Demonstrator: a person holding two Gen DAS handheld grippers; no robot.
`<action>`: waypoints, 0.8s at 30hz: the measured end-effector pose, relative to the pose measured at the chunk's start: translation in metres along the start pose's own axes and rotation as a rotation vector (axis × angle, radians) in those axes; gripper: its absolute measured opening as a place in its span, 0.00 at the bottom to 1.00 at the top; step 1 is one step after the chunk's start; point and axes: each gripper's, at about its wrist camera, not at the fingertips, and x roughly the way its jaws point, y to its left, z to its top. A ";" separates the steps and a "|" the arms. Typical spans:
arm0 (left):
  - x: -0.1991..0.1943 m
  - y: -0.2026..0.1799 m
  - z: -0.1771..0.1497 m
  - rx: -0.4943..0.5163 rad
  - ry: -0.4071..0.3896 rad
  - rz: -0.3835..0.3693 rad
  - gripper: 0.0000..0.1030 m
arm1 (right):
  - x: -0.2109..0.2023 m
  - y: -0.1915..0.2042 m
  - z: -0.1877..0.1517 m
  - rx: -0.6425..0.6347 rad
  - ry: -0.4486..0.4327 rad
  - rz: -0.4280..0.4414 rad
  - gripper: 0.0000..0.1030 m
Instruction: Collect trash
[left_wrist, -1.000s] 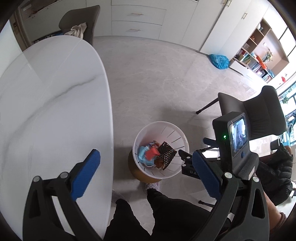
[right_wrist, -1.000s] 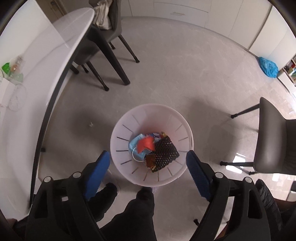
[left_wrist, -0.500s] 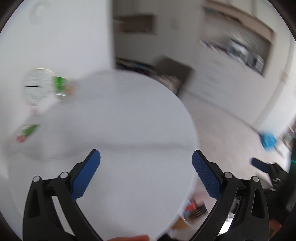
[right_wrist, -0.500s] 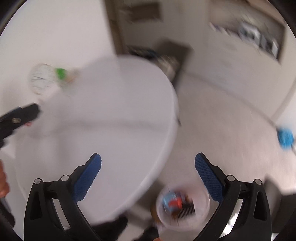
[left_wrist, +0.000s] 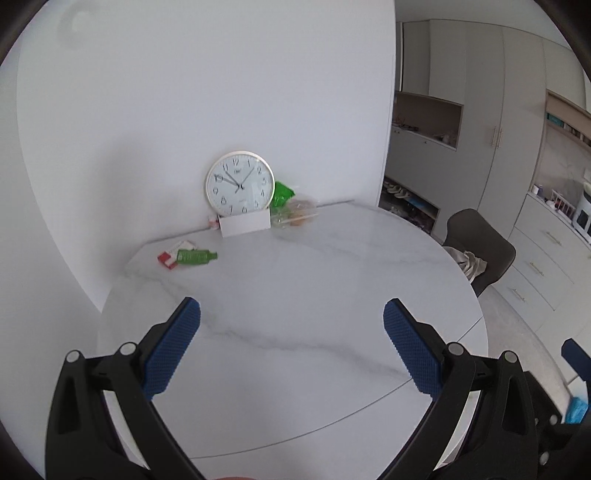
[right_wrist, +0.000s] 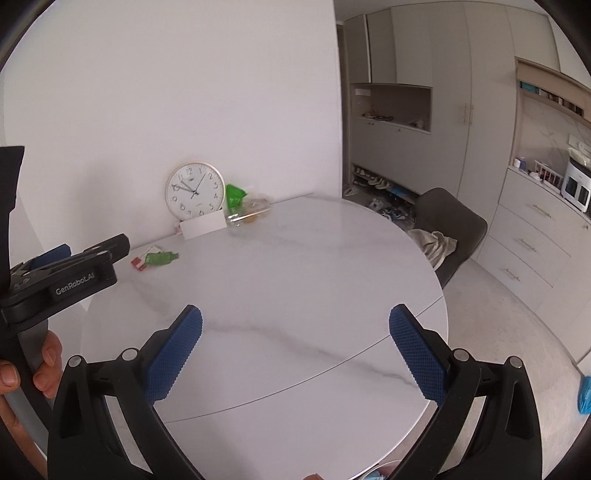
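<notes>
Two grippers, left and right, hover with fingers spread wide and empty over the worktop's near edge. Your trash, a green bottle on a red pack, lies at the far left corner, so reach there.

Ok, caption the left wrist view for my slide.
Open left gripper over the table, facing a green bottle and clock.

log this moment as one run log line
phase: reach for table trash | left gripper: open, holds nothing | right gripper: open, holds nothing | green bottle lying on red-white pack | table
</notes>
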 end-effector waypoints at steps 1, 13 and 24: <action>0.005 0.004 0.000 -0.008 0.012 -0.004 0.92 | 0.003 0.003 0.001 -0.012 0.005 -0.001 0.98; 0.023 -0.005 -0.007 -0.001 0.064 -0.007 0.92 | 0.012 0.012 -0.009 -0.021 0.040 -0.001 0.98; 0.026 -0.010 -0.011 0.018 0.081 -0.009 0.92 | 0.014 0.011 -0.016 -0.014 0.046 -0.006 0.98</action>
